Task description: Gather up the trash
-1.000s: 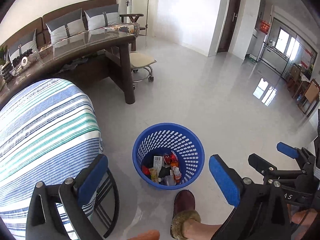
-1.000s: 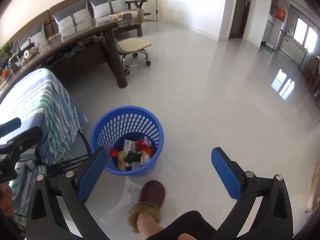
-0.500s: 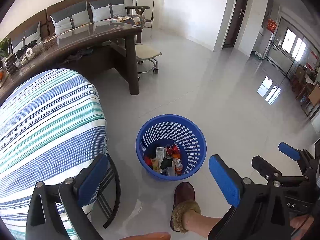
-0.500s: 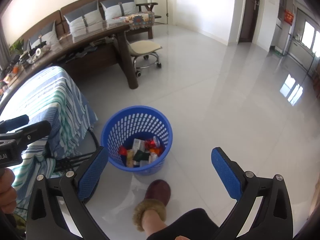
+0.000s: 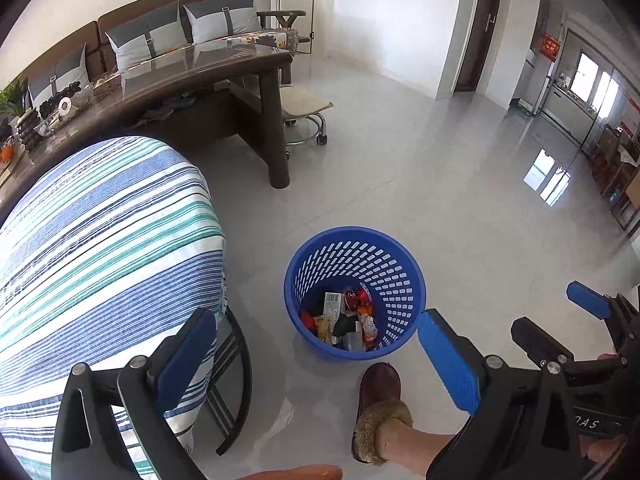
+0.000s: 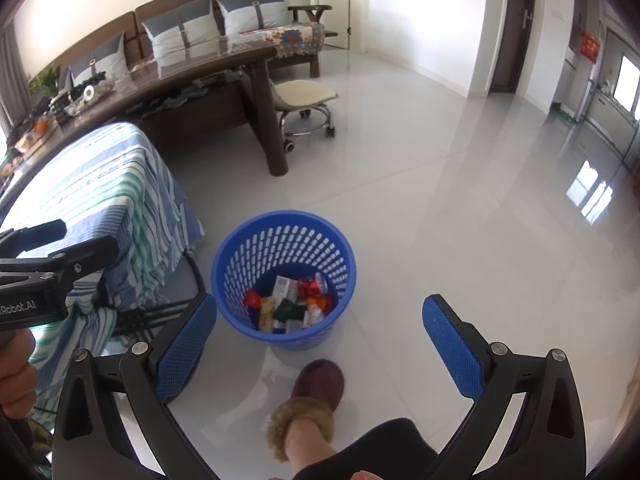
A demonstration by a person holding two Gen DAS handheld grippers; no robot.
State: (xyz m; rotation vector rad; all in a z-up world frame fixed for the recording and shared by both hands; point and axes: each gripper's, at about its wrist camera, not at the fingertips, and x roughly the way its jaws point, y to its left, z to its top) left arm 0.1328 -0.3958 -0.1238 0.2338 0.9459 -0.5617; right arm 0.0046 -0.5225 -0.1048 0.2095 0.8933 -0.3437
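On the far left is the small surface (image 5: 100, 232) with a striped blue and green cloth over it. No trash shows on the cloth in either view.

Next comes the left gripper (image 5: 316, 356). Its blue jaws are spread wide apart and nothing is between them. It hangs high over the floor (image 5: 460, 200), with its left jaw over the edge of the cloth.

In the middle, on the floor, stands the blue basket (image 5: 412, 280). It is upright, just beside the covered surface. The trash (image 5: 344, 316), a pile of wrappers and small packs, lies at its bottom. A foot in a brown slipper (image 5: 378, 384) is just in front of the basket.

The basket sits ahead of and below both sets of jaws, between the two grippers.

On the right is the right gripper (image 6: 320, 340). Its jaws are wide apart too, and they hold nothing. In its own view the basket shows right between its jaws, so I think both are about as near.

I see no loose trash on the floor, so the job looks almost done.
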